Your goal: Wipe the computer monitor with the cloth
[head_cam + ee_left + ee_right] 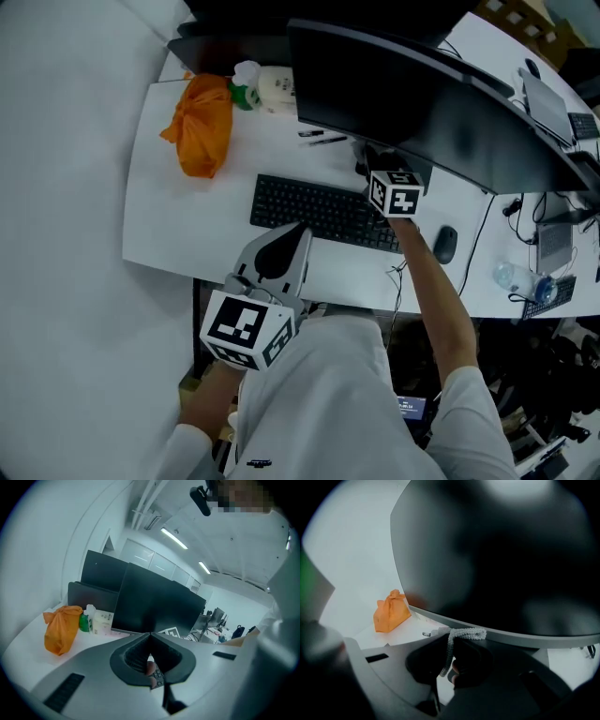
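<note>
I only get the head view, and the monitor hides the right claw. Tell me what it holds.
Observer: In the right gripper view, the right claw is shut on the cloth, a white knitted strip.
Operator: Say where the cloth sits on the monitor.
Observer: It lies along the lower edge of the monitor, below the dark screen. I cannot tell whether it presses on the edge.
</note>
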